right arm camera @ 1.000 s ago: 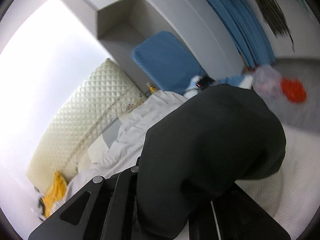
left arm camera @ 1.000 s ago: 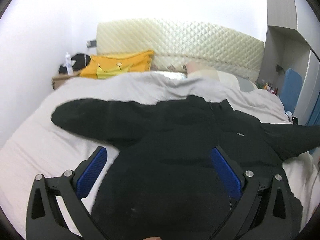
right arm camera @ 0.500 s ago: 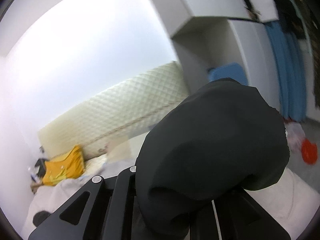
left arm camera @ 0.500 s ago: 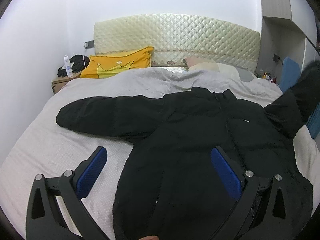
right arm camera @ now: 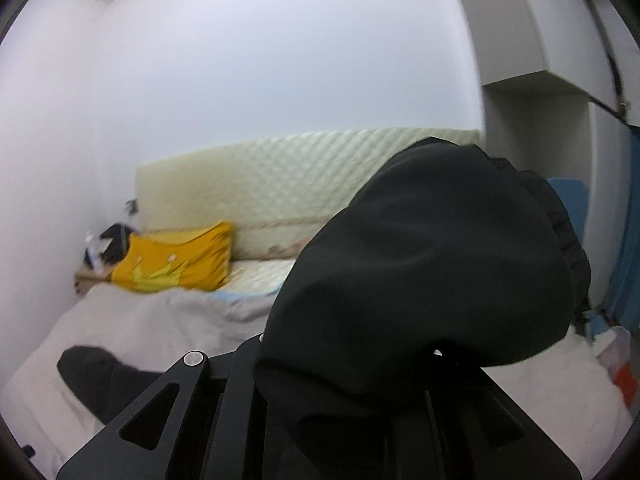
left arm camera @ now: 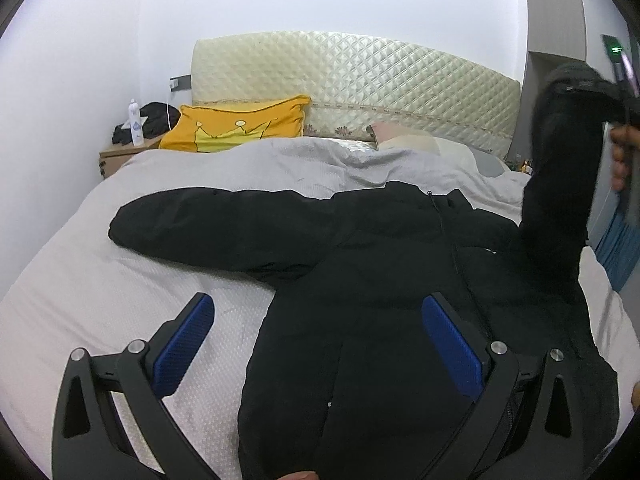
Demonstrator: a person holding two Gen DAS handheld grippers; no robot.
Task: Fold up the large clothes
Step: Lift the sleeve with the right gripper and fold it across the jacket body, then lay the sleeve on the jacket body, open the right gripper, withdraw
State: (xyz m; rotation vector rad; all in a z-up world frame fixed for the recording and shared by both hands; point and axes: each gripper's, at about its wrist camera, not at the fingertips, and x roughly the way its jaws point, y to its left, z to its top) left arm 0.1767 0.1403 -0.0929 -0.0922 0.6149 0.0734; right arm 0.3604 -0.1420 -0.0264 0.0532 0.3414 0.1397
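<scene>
Overhead, left gripper (left arm camera: 318, 344) spread above black jacket (left arm camera: 360, 280), right gripper (right arm camera: 360, 396) clamping sleeve (right arm camera: 432, 272), no legible writing.

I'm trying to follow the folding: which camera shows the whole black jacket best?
The left wrist view: the black jacket lies spread on the bed, one sleeve out flat, the other lifted by the right gripper. The right wrist view shows only that bunched sleeve end and the far sleeve tip.

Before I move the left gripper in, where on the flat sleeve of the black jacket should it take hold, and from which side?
Grip the flat sleeve at its cuff end, its free tip on the bed. Bring the open left gripper in from the camera's left, along the sleeve, one finger sliding under the edge. The right gripper already holds the other sleeve up.
</scene>
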